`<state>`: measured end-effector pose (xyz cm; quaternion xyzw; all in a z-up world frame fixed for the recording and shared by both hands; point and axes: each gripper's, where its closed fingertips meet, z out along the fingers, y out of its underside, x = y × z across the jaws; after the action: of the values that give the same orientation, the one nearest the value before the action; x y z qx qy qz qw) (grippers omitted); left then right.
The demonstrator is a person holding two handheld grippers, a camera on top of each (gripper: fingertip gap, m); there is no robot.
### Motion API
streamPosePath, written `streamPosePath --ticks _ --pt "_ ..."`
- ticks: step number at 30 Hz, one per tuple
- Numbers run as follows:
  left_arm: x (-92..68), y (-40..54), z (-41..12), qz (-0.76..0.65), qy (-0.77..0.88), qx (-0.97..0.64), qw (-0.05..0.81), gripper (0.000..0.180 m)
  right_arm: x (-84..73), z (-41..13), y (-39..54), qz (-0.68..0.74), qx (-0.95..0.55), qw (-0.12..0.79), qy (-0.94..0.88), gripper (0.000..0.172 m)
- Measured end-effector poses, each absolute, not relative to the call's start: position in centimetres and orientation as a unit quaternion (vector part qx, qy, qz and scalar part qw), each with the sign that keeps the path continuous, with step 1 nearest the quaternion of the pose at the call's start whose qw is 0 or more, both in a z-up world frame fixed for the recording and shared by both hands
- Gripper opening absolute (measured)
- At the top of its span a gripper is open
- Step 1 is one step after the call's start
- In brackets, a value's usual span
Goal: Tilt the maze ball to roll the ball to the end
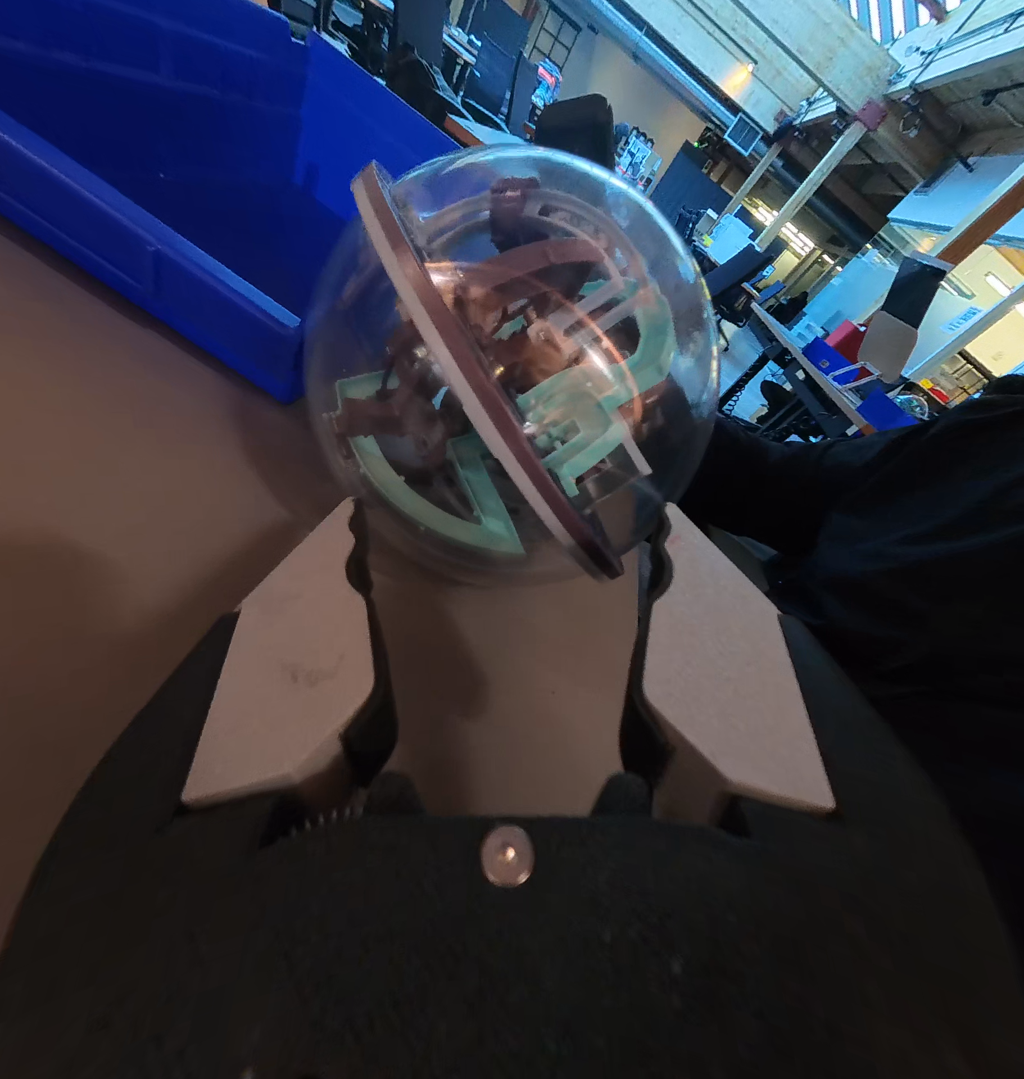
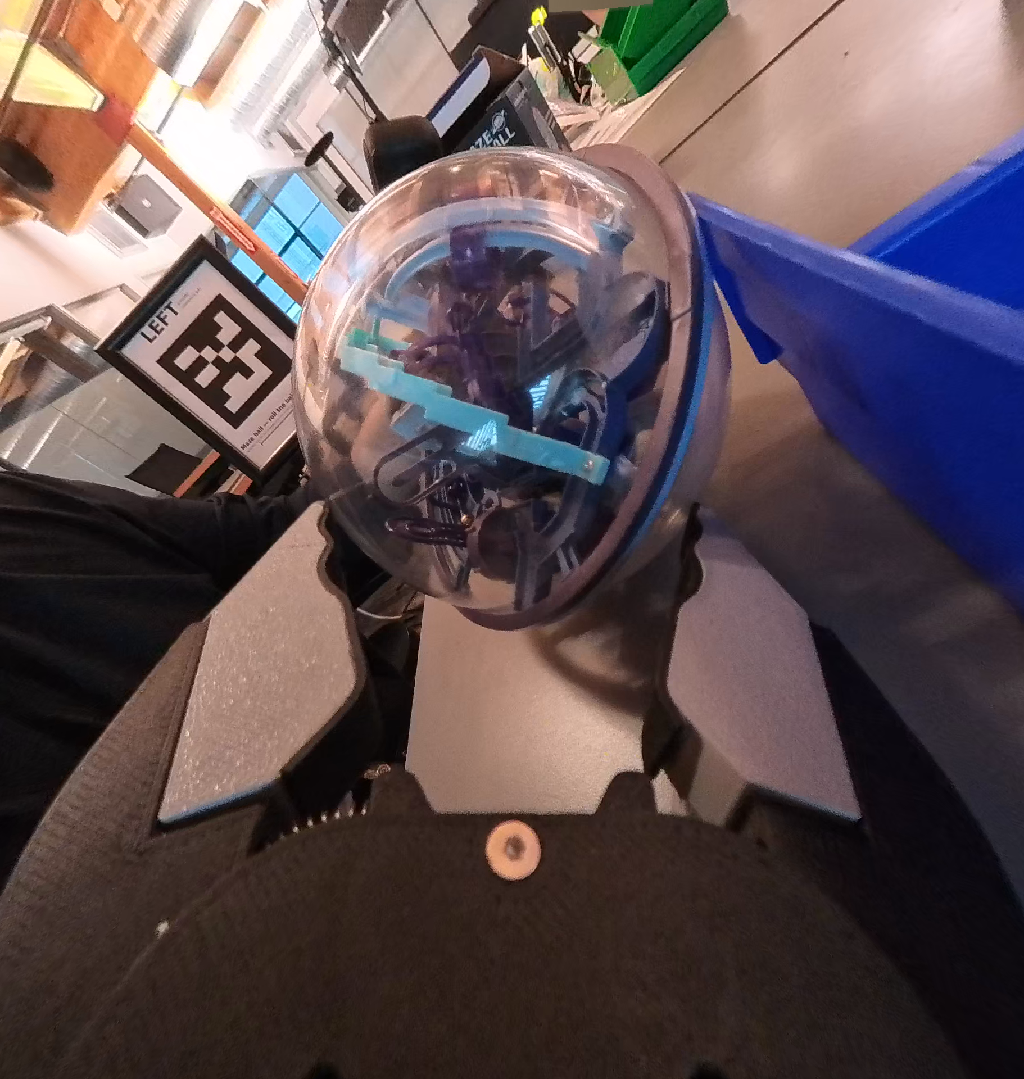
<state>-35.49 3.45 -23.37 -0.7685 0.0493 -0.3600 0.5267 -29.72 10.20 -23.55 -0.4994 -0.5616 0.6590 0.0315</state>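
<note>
The maze ball is a clear sphere with green and brown tracks inside and a flat ring around its middle. It sits tilted, above the table. My left gripper has both fingertips pressed on the sphere's near lower side. In the right wrist view the same maze ball shows blue and purple tracks. My right gripper has its fingertips pressed on the ball's lower sides, one near the ring. A small shiny bead sits at the end of a light blue track. Each gripper hides behind the ball in the other's view.
Blue plastic bins stand on the table just past the ball and also show in the right wrist view. A person's dark sleeve is at the right. A framed black-and-white marker card stands behind. The tabletop lies below.
</note>
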Motion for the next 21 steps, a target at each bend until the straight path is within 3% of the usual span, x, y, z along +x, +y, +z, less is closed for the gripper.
streamPosePath --ticks 5,13,21 --pt "-35.4 3.5 -23.3 -0.353 0.048 -0.772 0.526 0.095 -29.7 -23.6 10.2 0.658 -0.500 0.032 -0.563 0.113" --pt "-33.9 4.4 -24.1 -0.366 0.023 -0.787 0.496 0.124 -29.6 -23.6 9.8 0.650 -0.493 0.047 -0.576 0.110" --pt "-33.6 5.0 -24.3 -0.376 0.045 -0.780 0.498 0.130 -29.9 -23.3 10.3 0.653 -0.485 0.048 -0.579 0.112"
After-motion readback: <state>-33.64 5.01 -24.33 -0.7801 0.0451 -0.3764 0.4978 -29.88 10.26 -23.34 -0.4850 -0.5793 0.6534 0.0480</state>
